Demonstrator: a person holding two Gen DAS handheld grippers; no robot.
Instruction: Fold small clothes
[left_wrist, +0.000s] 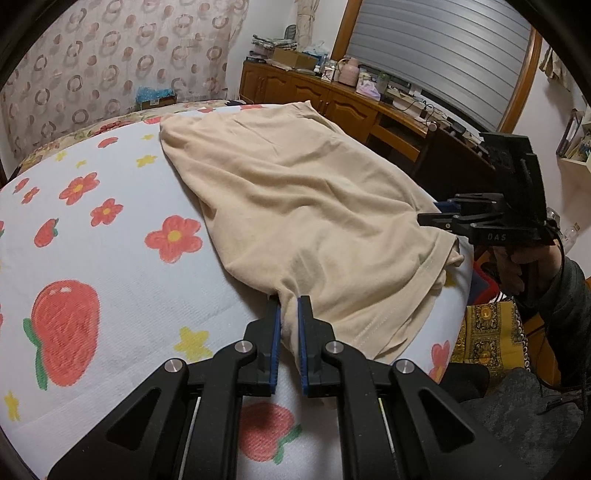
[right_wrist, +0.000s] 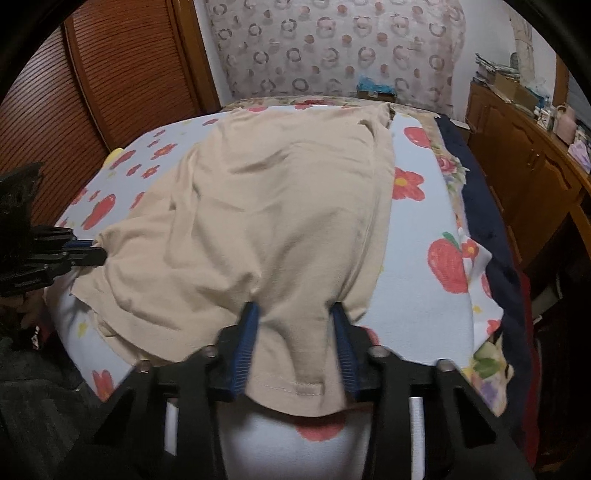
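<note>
A beige T-shirt (left_wrist: 295, 206) lies spread on a white bedsheet with red flowers and strawberries (left_wrist: 110, 258). My left gripper (left_wrist: 289, 301) is nearly shut, pinching the shirt's near edge between its blue pads. My right gripper (right_wrist: 295, 310) stands wider, with a fold of the shirt's hem (right_wrist: 295, 384) bunched between its fingers. In the left wrist view the right gripper (left_wrist: 436, 218) sits at the shirt's right corner. In the right wrist view the left gripper (right_wrist: 96, 254) sits at the shirt's left corner. The shirt (right_wrist: 277, 206) also fills the middle of the right wrist view.
A wooden sideboard (left_wrist: 332, 99) cluttered with small items runs along the right of the bed. A patterned curtain (left_wrist: 110, 55) hangs behind the bed. A slatted wooden door (right_wrist: 92, 92) stands on the left. A dark blanket (right_wrist: 491, 221) edges the bed's right side.
</note>
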